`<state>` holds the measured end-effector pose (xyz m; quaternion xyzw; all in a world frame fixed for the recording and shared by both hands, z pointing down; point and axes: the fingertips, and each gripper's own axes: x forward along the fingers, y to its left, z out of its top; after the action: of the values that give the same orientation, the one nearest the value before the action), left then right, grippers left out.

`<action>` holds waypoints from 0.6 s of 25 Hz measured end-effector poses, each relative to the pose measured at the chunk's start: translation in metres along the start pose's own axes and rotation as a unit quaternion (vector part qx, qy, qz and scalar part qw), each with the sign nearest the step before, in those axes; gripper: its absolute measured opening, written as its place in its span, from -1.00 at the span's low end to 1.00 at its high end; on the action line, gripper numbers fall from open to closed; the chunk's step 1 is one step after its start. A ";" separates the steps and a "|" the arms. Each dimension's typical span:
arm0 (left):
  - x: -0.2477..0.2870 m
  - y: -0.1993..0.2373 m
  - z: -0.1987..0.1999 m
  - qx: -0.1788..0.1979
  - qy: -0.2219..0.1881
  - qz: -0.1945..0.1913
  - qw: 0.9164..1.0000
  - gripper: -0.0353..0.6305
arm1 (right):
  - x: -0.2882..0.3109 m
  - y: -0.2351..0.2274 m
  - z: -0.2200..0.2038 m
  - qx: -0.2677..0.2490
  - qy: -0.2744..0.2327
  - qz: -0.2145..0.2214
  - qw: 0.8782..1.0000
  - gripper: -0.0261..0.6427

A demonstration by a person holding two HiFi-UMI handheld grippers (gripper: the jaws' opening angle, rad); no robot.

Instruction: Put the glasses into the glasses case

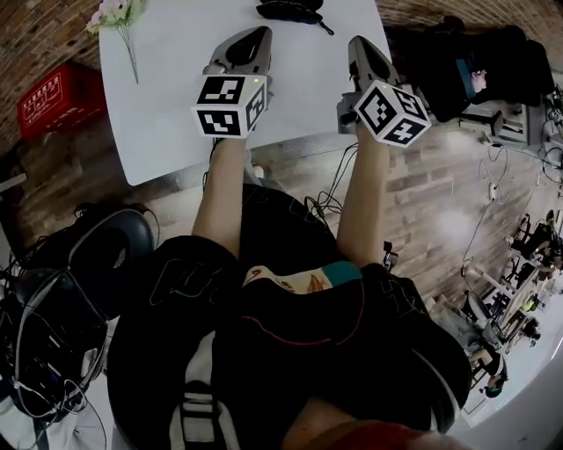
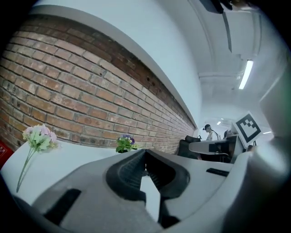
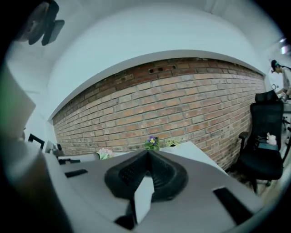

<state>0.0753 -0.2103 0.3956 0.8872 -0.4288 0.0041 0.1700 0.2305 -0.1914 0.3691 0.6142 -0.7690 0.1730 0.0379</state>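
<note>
A dark object [image 1: 290, 9] lies at the far edge of the white table [image 1: 167, 97]; it may be the glasses or the case, I cannot tell which. Both grippers hover over the table's near edge, well short of it. My left gripper [image 1: 258, 35] is shut with nothing in it, and its tips meet in the left gripper view [image 2: 144, 152]. My right gripper [image 1: 356, 44] is also shut and empty, its tips touching in the right gripper view [image 3: 148, 152]. Neither gripper view shows the glasses or the case.
A sprig of pale flowers [image 1: 119, 18] lies at the table's far left. A small potted plant [image 2: 125, 143] stands by the brick wall. A red crate [image 1: 53, 97] sits on the floor at left, a black office chair [image 1: 475, 61] at right, and cables trail underfoot.
</note>
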 end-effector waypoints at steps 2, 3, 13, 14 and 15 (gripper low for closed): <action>-0.014 -0.015 0.006 0.010 -0.010 -0.008 1.000 -0.90 | -0.027 0.004 0.001 -0.002 -0.015 -0.012 1.000 -0.91; -0.019 -0.020 0.010 0.015 -0.016 -0.013 1.000 -0.90 | -0.038 0.007 0.002 -0.005 -0.023 -0.017 1.000 -0.91; -0.034 -0.068 0.080 0.051 -0.088 -0.051 0.994 -0.90 | -0.114 -0.010 0.068 -0.054 -0.112 -0.074 0.989 -0.91; -0.036 -0.069 0.083 0.055 -0.089 -0.051 0.993 -0.90 | -0.118 -0.014 0.068 -0.053 -0.117 -0.085 0.988 -0.91; -0.037 -0.070 0.085 0.059 -0.089 -0.050 0.993 -0.90 | -0.122 -0.018 0.068 -0.050 -0.121 -0.098 0.986 -0.91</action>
<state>0.0933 -0.1684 0.2887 0.9130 -0.3962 -0.0578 0.0783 0.2882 -0.1028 0.2765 0.7004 -0.7117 0.0536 -0.0081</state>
